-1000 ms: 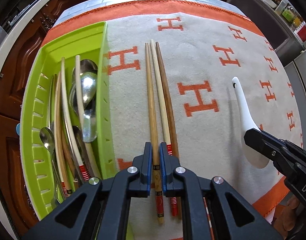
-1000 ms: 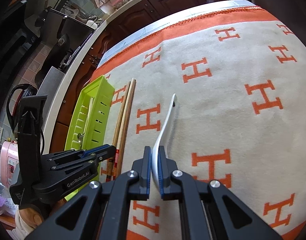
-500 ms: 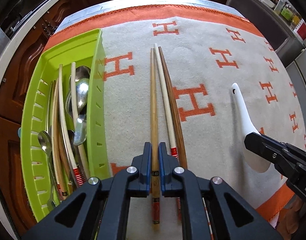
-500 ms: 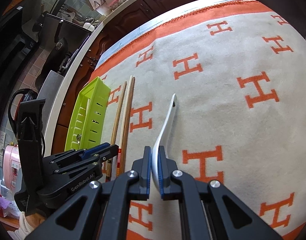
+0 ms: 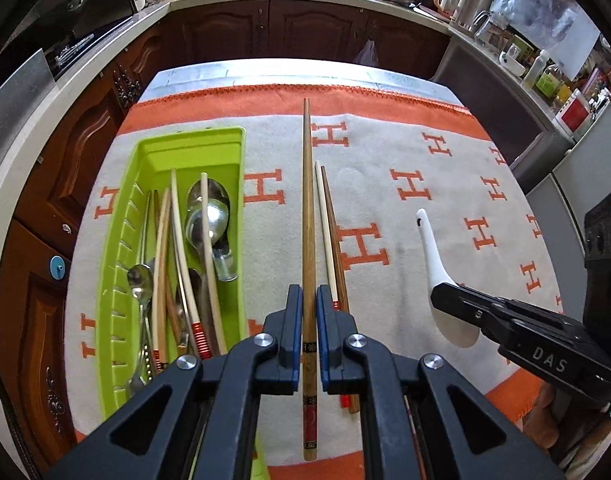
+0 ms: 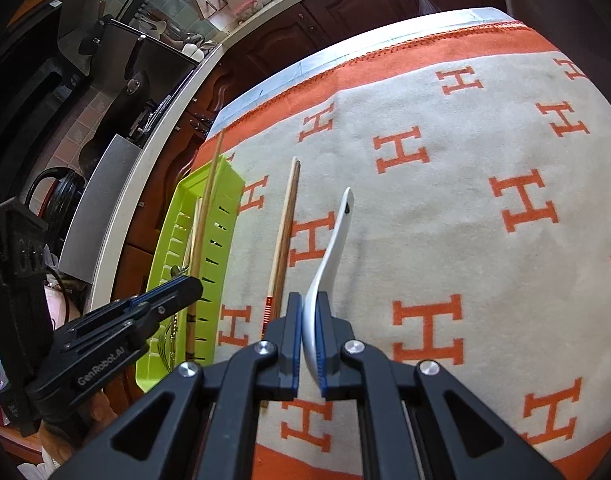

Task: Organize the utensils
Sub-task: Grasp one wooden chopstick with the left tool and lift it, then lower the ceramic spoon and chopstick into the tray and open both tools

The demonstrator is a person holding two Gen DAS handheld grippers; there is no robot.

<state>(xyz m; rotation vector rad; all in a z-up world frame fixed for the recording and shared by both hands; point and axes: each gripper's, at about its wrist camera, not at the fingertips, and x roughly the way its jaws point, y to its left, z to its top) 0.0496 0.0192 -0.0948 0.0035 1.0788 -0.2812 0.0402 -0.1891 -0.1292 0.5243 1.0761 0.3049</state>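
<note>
My left gripper (image 5: 309, 300) is shut on a brown wooden chopstick (image 5: 308, 220) and holds it lifted above the cloth, tip pointing away. It also shows in the right wrist view (image 6: 203, 216), over the green tray. Two more chopsticks (image 5: 330, 240) lie on the cloth just right of it. My right gripper (image 6: 310, 308) is shut on the bowl of a white ceramic spoon (image 6: 331, 240), also seen in the left wrist view (image 5: 435, 264). The green utensil tray (image 5: 117, 248) on the left holds several spoons and chopsticks.
An orange and cream cloth with H marks (image 5: 425, 184) covers the table. Dark wooden kitchen cabinets (image 5: 265, 32) and counters surround it. The left gripper (image 6: 161, 300) shows beside the tray in the right wrist view.
My left gripper has lifted the chopstick off the cloth, away from the other two, and risen. My right gripper has stayed shut on the white spoon and risen slightly.
</note>
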